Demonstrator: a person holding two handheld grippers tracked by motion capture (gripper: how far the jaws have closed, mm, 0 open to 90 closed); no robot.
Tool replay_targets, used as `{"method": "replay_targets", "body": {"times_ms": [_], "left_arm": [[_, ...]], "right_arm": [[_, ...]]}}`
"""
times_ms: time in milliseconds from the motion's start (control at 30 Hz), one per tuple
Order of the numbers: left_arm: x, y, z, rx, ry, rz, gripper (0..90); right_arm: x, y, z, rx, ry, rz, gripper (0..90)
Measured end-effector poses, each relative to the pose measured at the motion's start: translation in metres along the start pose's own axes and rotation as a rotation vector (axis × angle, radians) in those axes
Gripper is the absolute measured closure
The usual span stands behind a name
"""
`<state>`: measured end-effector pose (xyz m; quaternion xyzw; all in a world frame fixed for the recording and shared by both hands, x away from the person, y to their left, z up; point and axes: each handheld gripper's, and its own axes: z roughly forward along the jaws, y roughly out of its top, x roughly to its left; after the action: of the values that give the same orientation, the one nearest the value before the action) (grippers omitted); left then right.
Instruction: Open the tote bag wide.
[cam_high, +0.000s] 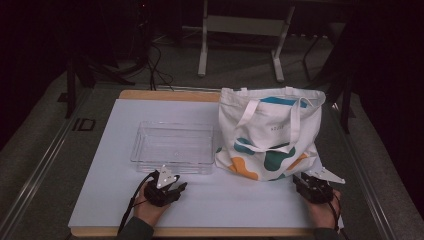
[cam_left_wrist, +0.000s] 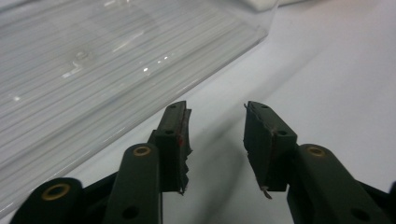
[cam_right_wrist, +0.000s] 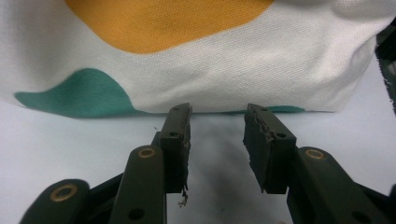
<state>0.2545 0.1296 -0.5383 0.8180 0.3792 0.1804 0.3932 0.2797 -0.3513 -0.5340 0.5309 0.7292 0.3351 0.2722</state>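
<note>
Where high view shows tote bag (cam_high: 270, 132) whole, right tongs (cam_right_wrist: 217, 116) face hem.

Clear, seemingly empty plastic tray (cam_high: 172, 146) flat beside white tote bag (cam_high: 270, 133) with teal-and-orange blobs

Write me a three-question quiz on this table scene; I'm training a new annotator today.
1. True or false: the left gripper holds the clear tray.
2. Which gripper faces the tote bag? A left, B right.
3. What lies between the right gripper jaws?

Key: 1 false, its jaws stand apart with nothing between them, beside the tray. 2 B. 3 Nothing; bare white table, with the bag's bottom edge just beyond.
</note>
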Motion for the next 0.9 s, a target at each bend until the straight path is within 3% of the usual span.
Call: {"method": "replay_targets", "body": {"times_ms": [133, 267, 333, 533, 733, 900], "left_arm": [[0.002, 0.0, -0.005, -0.026, -0.025, -0.01, 60.5], [0.004, 0.0, -0.006, -0.031, -0.042, -0.018, 60.2], [0.005, 0.0, -0.008, -0.03, -0.049, -0.023, 60.2], [0.007, 0.004, -0.013, -0.034, -0.045, -0.003, 59.2], [0.004, 0.01, -0.018, -0.039, -0.051, 0.026, 59.2], [-0.001, 0.017, -0.023, -0.058, -0.089, 0.043, 59.4]], "right_arm": [[0.002, 0.001, -0.002, -0.006, 0.022, 0.024, 63.0], [0.005, 0.003, -0.004, -0.009, 0.027, 0.023, 63.7], [0.01, 0.007, -0.005, 0.002, 0.038, 0.0, 63.0], [0.014, 0.01, -0.007, 0.015, 0.048, -0.025, 61.9], [0.013, 0.012, -0.013, 0.016, 0.043, -0.007, 60.4], [0.012, 0.015, -0.018, 0.023, 0.067, -0.001, 60.8]]}}
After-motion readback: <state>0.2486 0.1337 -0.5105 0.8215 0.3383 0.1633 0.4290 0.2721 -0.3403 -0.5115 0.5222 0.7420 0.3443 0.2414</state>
